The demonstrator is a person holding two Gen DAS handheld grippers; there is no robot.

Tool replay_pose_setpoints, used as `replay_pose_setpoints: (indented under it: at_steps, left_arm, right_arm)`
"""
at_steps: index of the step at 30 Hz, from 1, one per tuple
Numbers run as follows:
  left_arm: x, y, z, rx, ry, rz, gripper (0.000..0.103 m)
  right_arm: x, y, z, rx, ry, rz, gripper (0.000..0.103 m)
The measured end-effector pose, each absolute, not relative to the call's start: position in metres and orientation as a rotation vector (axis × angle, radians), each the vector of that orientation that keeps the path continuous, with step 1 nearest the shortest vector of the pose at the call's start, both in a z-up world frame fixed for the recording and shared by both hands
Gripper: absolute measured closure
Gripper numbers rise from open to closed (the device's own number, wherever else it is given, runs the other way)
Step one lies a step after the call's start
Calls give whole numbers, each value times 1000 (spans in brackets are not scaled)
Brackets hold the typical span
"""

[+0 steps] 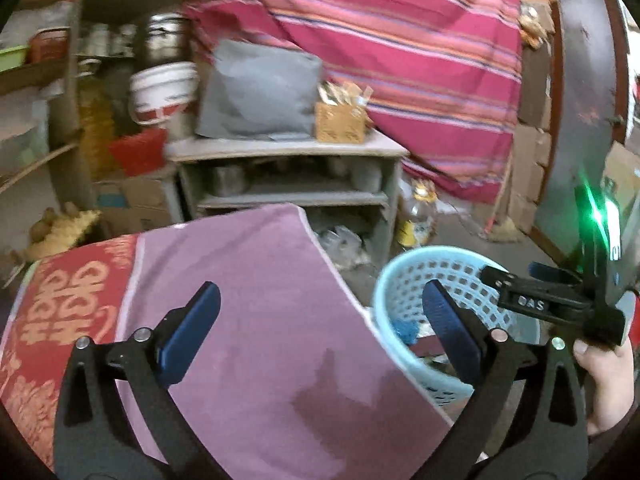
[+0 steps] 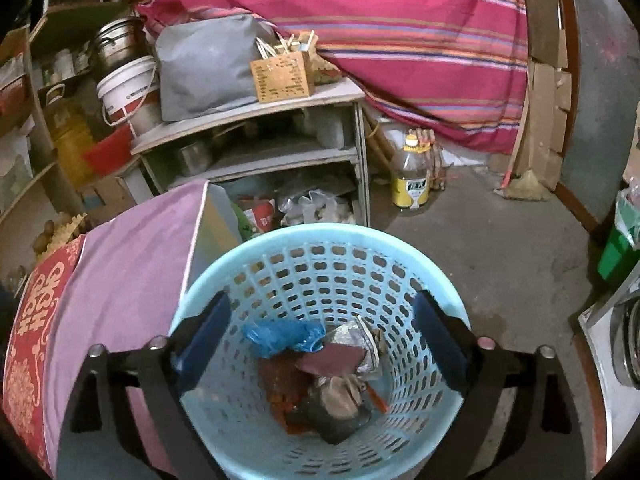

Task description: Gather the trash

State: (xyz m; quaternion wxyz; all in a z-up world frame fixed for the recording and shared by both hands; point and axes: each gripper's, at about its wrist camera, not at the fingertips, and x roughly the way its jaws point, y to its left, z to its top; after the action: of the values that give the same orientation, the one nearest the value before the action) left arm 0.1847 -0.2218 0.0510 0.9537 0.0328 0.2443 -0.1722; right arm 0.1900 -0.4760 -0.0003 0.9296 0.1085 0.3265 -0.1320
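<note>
Between the wide-open jaws of the right gripper point(image 2: 320, 344) the inside of a light blue basket point(image 2: 320, 236) is seen from above, and nothing is gripped. At the bottom of the basket, below the gap between the jaws, trash point(image 2: 332, 376) is piled: a crumpled blue plastic bag point(image 2: 280, 336) nearer the left jaw, a dark red scrap, silvery wrappers and brownish bits beside it. Both blue pads are held just inside the rim, one at each side.

To the left of the left jaw a purple cloth point(image 2: 120, 272) with a red and gold patterned edge is spread over a bench. Beyond the jaws a grey shelf unit point(image 2: 280, 160) is seen, with a wooden box point(image 2: 282, 76) and a grey bag point(image 2: 204, 68) on top, and a bottle with a yellow label point(image 2: 412, 180) stands on the floor to the right of it.

The left gripper point(image 1: 320, 328) is also held wide open, with nothing between its jaws. Its left jaw is over the purple cloth, and its right jaw is seen against the basket. To the right of that jaw part of the right gripper and the hand point(image 1: 608, 384) holding it are visible. This view is blurred.
</note>
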Motion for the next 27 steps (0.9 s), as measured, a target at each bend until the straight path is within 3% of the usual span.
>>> replay_pose_setpoints:
  at_steps: [7,14,27]
  left_arm:
    - [130,-139,61,50,415,-210,5]
    - [74,-67,38,60,414,-109,5]
    - [23,-15,12,15,456,-71,5]
  right_arm:
    - [141,-397,36,133,552,-166,4]
    - [82,-320,26,122,535,-48,4]
    - [22,-240,23,60,498,-67,4]
